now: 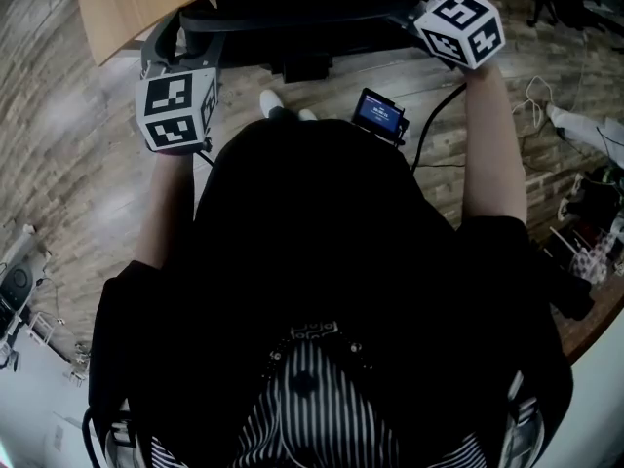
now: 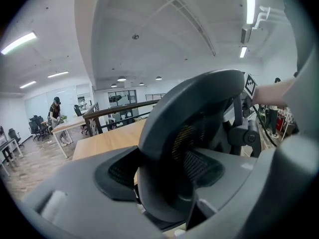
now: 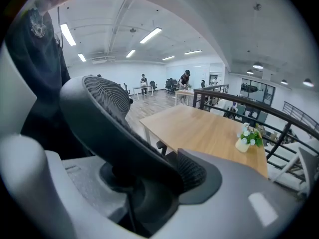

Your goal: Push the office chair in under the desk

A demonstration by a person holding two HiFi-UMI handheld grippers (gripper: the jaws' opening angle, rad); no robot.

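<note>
Two grippers, both clamped on the office chair (image 1: 292, 13): the left gripper (image 2: 163, 177) has the dark backrest (image 2: 199, 98) rim squeezed between its mesh pads (image 2: 117, 173) at lower centre of its view. The right gripper (image 3: 147, 183) bites the rim on the opposite side, pad pressed to it at lower centre. Head view puts the chair at top centre, hard against the edge of the wooden desk (image 1: 136, 3) at upper left; can't tell how far under it sits, and a small white flower pot (image 3: 244, 142) stands on the desk, right of the right gripper view.
</note>
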